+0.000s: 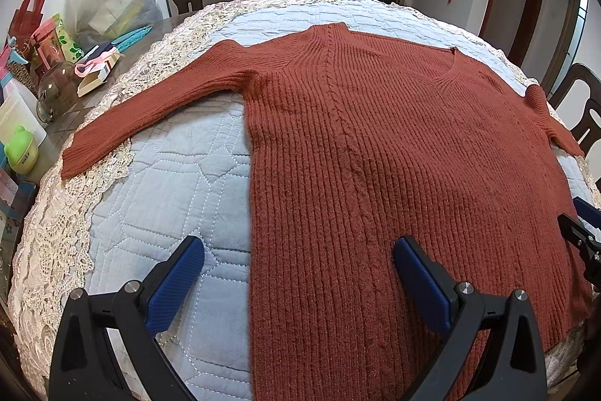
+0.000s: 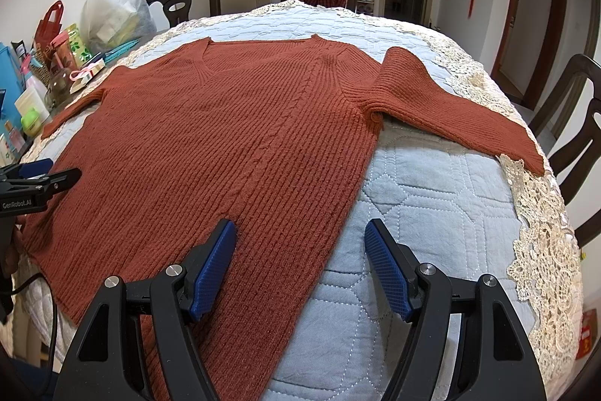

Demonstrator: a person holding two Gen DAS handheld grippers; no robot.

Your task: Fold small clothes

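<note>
On the quilted table cover [image 1: 180,175], the rust sweater [image 1: 375,145] lies flat and face up with both sleeves spread; I judge folding not yet begun. My left gripper [image 1: 298,273] and right gripper [image 2: 300,258] hover apart and empty, each straddling a side edge near the hem. Next, I must grasp an edge or sleeve and fold it inward.

One rust-red sweater [image 1: 394,138] with two sleeves lies on one quilted cover [image 1: 180,183]. Two grippers, the left gripper [image 1: 298,273] and the right gripper [image 2: 300,256], each show two blue pads. Three chairs stand behind.
</note>
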